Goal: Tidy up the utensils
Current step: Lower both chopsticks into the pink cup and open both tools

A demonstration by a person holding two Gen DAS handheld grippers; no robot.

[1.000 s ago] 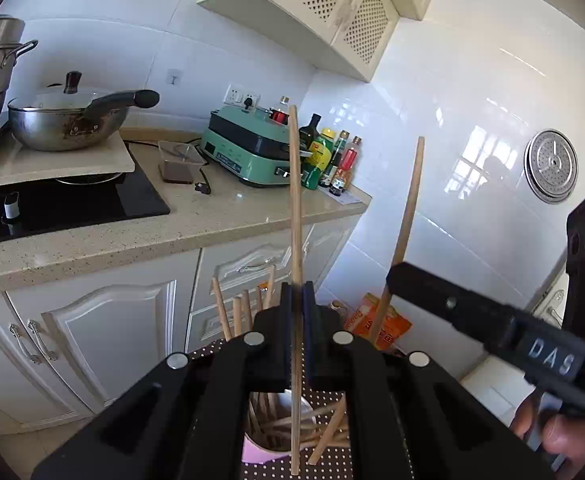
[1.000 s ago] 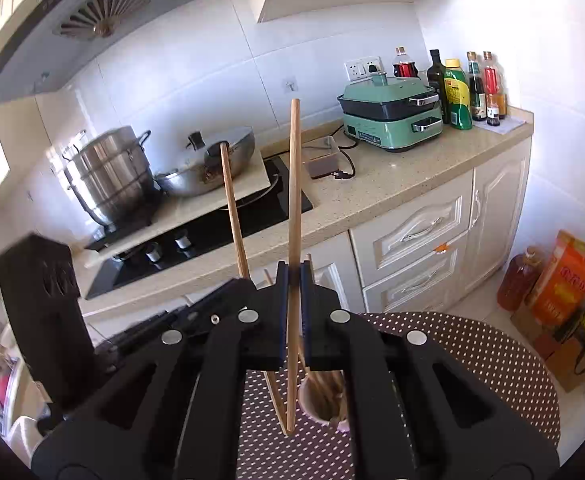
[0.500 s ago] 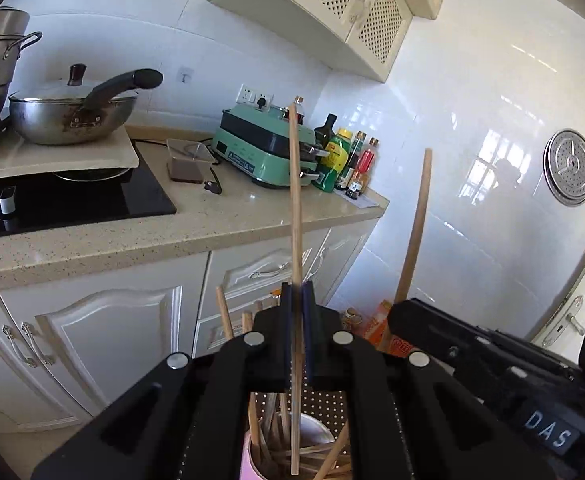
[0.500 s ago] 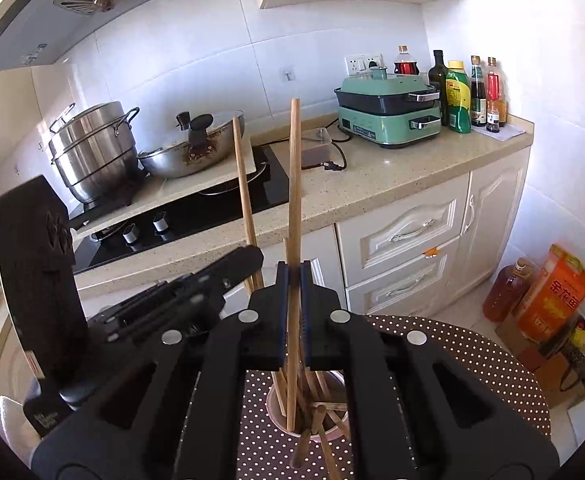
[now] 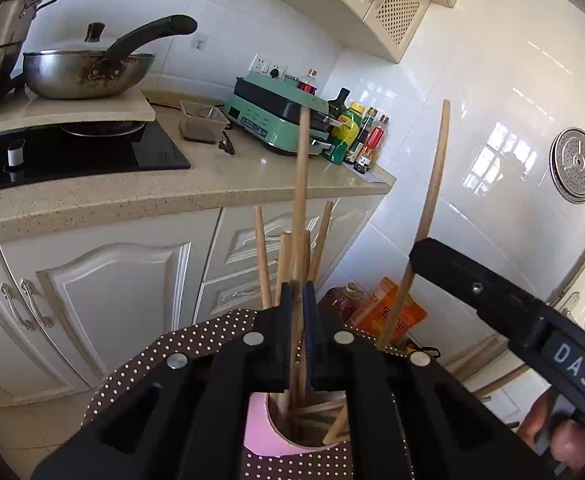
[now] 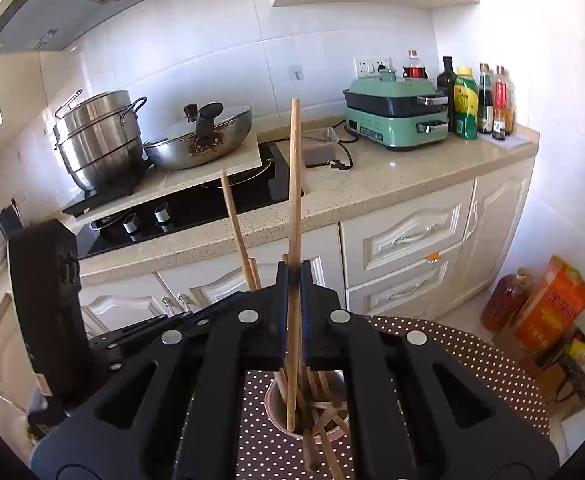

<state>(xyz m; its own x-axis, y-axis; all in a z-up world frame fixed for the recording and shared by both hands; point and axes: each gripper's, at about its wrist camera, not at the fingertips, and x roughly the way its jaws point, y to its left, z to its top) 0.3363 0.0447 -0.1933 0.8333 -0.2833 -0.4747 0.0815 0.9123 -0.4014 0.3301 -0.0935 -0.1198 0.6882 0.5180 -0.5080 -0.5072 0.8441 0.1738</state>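
pink cup [image 5: 258,432] sits on the dotted tablecloth [image 5: 164,352], right below and just ahead of both grippers. it already holds a bunch of wooden chopsticks [image 5: 320,412], some upright, some leaning across the mouth, so most of the sorting looks done.

left gripper [image 5: 297,320]: jaws clamped on one chopstick [image 5: 302,184], held near vertical, lower end inside the cup mouth. can't tell if the tip touches bottom.

right gripper [image 6: 293,304]: jaws clamped on another chopstick [image 6: 294,200], also near vertical, lower tip down inside the cup rim [image 6: 270,408] among the others. in the left view this gripper sits off to the right, a hand [image 5: 552,432] on its handle.

judgement: both sticks are at the drop point, neither let go yet. left to do: release both, then pick up strays. a few sticks [image 6: 320,452] lie on the cloth beside the cup nearest the right gripper, more loose sticks [image 5: 476,356] lower right of the left gripper.

behind the cup: counter [image 6: 392,184], wok [image 6: 200,140], green cooker [image 6: 396,116].
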